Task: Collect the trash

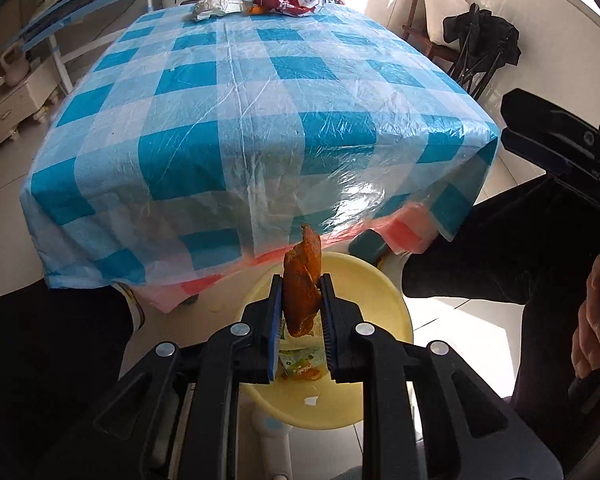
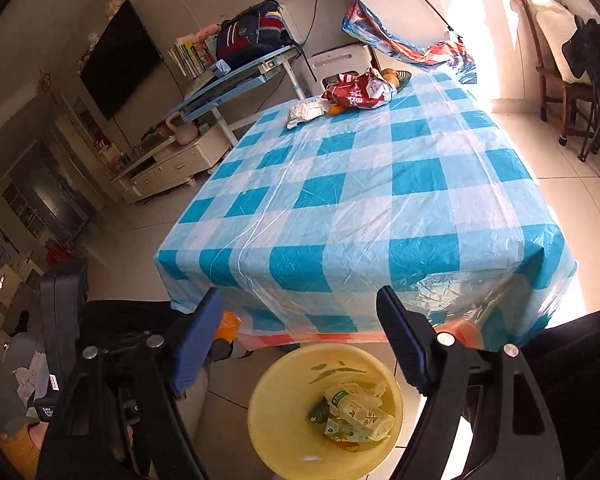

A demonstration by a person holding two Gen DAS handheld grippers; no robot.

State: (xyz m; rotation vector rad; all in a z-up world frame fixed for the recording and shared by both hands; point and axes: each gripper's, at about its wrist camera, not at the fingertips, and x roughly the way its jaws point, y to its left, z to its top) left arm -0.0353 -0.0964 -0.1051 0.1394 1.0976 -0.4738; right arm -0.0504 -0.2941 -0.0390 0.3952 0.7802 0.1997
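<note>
So the left gripper pinches an orange peel right over the yellow bin, ready to drop. Right gripper hangs wide, empty.

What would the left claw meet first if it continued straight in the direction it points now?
Probably the yellow bin: the left claw, shut on an orange peel, hangs over its opening. Depth is unclear, so the tablecloth's hanging edge is possible instead.
</note>
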